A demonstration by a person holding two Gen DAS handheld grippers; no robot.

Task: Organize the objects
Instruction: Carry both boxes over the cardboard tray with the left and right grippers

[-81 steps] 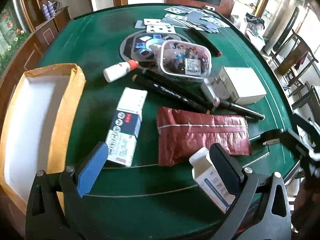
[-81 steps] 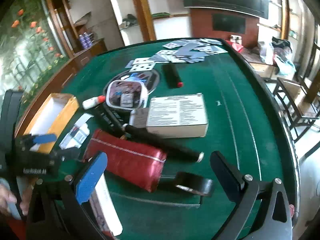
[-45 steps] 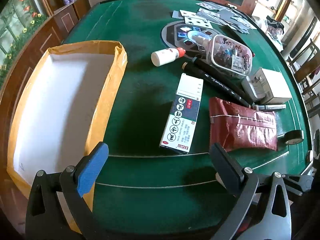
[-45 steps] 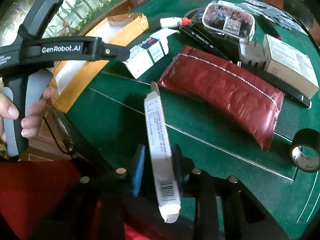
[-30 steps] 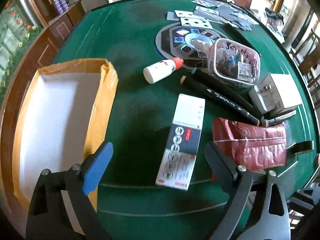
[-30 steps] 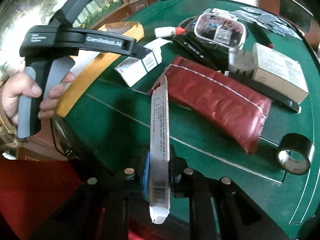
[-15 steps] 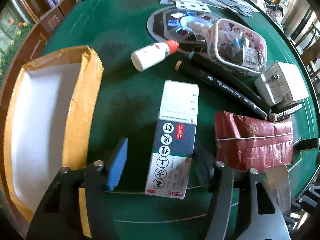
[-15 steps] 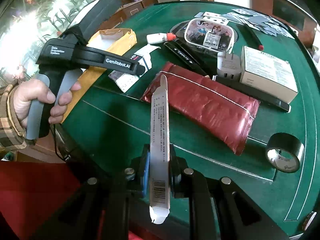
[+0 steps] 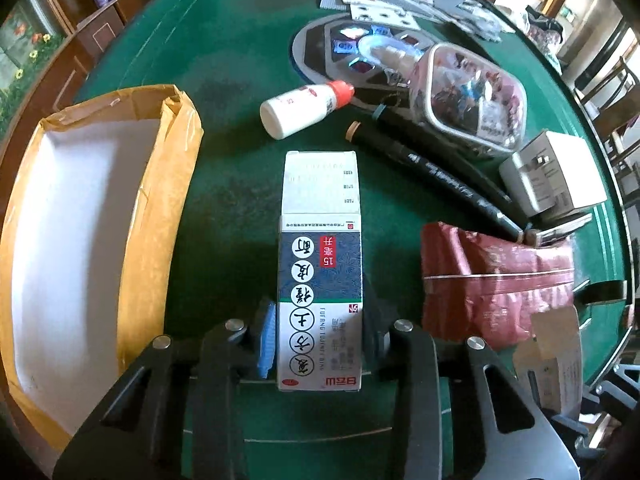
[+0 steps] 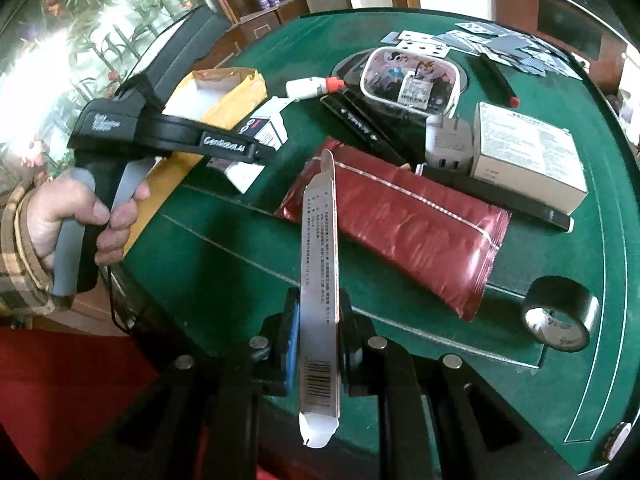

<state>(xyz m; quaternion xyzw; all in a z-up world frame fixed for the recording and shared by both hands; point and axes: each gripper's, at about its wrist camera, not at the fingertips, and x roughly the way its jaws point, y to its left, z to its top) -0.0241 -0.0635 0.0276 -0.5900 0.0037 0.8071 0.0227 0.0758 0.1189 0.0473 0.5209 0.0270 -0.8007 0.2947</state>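
A blue and white medicine box lies flat on the green table. My left gripper points down over its near end. Its jaws are closing with the box between them, and the blue pad and the black finger touch the box's sides. My right gripper is shut on a narrow white carton, held edge-up above the table's near edge. That carton also shows at the lower right of the left wrist view. An open cardboard box with a white inside stands to the left.
Beyond the medicine box lie a white glue bottle, black markers, a clear lidded container, a white charger and a red pouch. A tape roll and a white box sit at the right. A hand holds the left gripper's handle.
My left gripper has come down over the medicine box, and its jaws have narrowed from wide apart to against the box's sides. The right gripper keeps hold of the white carton.
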